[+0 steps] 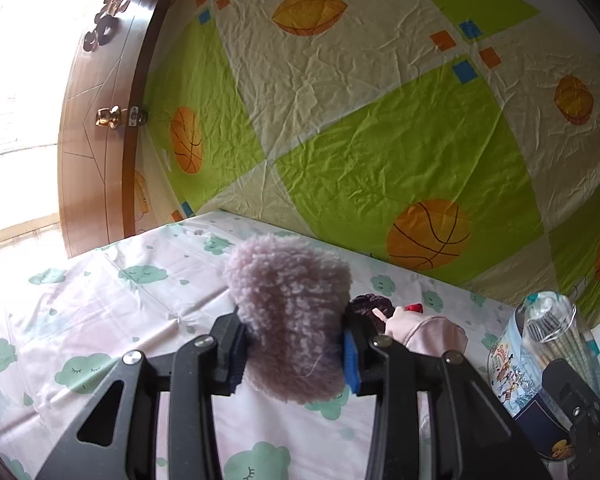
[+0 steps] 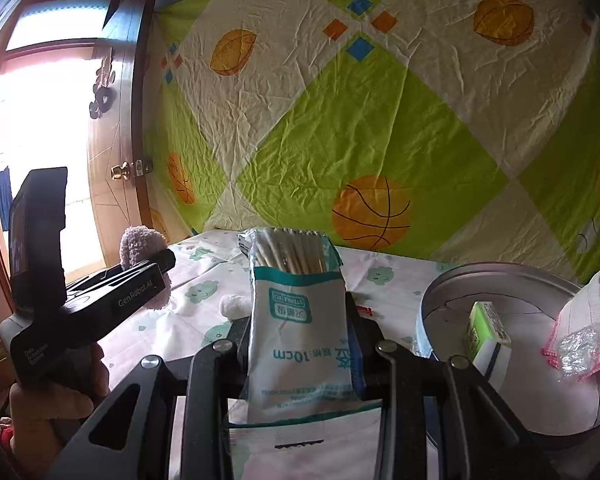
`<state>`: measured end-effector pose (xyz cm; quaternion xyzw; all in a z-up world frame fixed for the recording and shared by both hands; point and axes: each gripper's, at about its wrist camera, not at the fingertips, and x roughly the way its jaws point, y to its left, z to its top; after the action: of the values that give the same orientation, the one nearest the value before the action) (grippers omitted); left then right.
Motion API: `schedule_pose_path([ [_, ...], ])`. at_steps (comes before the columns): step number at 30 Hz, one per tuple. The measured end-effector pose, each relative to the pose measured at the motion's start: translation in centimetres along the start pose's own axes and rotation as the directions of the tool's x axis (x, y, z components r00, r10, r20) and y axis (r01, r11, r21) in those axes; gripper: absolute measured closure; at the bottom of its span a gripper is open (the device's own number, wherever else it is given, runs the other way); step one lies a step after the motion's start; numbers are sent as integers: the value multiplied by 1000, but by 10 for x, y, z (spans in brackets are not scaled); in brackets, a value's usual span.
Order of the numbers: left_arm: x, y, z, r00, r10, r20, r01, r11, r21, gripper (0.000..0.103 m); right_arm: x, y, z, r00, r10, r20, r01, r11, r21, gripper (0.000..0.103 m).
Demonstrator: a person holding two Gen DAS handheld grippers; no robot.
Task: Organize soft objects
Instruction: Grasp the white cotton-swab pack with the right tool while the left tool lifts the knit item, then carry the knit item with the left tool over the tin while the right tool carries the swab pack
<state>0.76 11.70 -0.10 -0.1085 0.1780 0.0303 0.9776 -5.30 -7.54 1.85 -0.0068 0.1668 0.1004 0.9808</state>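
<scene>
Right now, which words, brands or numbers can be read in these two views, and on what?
"10cm", seen upside down: cotton swab packet clamped in the right gripper.
"GenRobot.AI": side of the left gripper.
Other print on the packet, the small lettering on the gripper handle, and the round tin: too small or blurred.

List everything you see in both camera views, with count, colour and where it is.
fluffy piece: one, mauve-pink, clamped in the left tool above the table
cotton swab packet: one, white and teal, clamped upright in the right tool
round tin: one, grey inside, right side of the table
small box: one, green and white, inside the tin
cloth: one, white with pink edging, over the tin's right rim
tablecloth: one, pale pink with green clouds, covering the table
hanging sheet: one, green and cream with orange balls, behind the table
door: one, brown wood, far left
left tool: black, shut on the fluffy piece
right tool: black, shut on the packet
hand: one, holding the left tool's handle
</scene>
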Motion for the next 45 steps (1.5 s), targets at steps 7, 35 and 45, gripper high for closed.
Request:
schedule_pose_path([
  [7, -6, -26, -8, 1000, -1, -28, 2, 999, 45, 66, -14, -22, -2, 998, -56, 30, 56, 998, 21, 67],
  [35, -31, -109, -13, 994, -91, -53, 99, 983, 156, 66, -54, -93, -4, 975, -207, 75, 200, 975, 94, 67],
  [45, -38, -137, -13, 989, -140, -56, 148, 973, 179, 66, -66, -115, -4, 964, -250, 88, 241, 965, 100, 67],
])
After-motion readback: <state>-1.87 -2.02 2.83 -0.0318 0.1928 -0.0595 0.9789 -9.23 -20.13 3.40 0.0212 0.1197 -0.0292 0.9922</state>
